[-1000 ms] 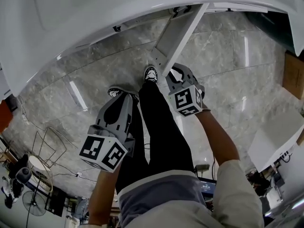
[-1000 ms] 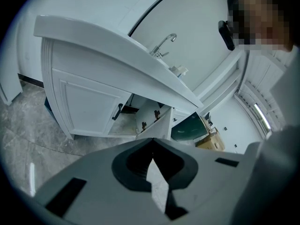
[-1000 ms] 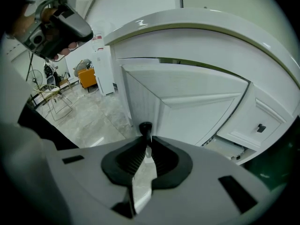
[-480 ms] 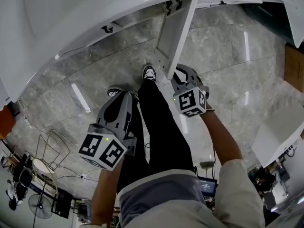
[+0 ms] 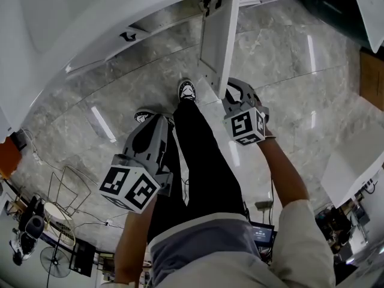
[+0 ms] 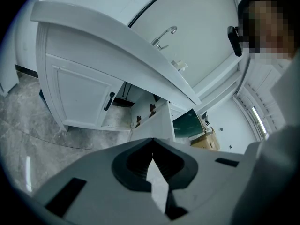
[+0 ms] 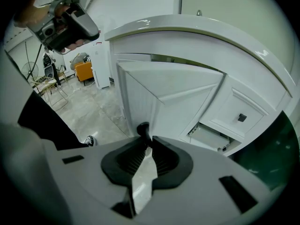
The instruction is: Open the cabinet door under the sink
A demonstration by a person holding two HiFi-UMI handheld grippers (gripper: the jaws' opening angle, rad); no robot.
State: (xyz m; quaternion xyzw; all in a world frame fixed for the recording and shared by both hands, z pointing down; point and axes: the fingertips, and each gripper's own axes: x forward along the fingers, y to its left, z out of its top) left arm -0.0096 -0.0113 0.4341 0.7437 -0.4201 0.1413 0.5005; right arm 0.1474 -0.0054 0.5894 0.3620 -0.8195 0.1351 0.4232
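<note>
The white cabinet door [image 5: 219, 32] under the sink stands swung out from the cabinet, edge-on in the head view. My right gripper [image 5: 227, 90] is shut on its black handle [image 7: 142, 130], which pokes up between the jaws in the right gripper view, with the door panel [image 7: 154, 97] right behind it. My left gripper [image 5: 155, 123] hangs lower left over the person's leg, away from the cabinet. In the left gripper view its jaws [image 6: 152, 152] meet at the tips with nothing between them; the open door [image 6: 158, 123] shows beyond.
The white countertop [image 5: 90, 17] curves overhead, with a faucet [image 6: 164, 35] on it. The left cabinet door [image 6: 82, 100] is shut, with a black handle [image 6: 109, 101]. The person's shoes [image 5: 189, 91] stand on the marble floor just before the cabinet. A wire rack [image 5: 57, 188] stands behind.
The door has swung further out, turning more edge-on in the head view. My right gripper has moved right with the handle. The left gripper has barely moved.
</note>
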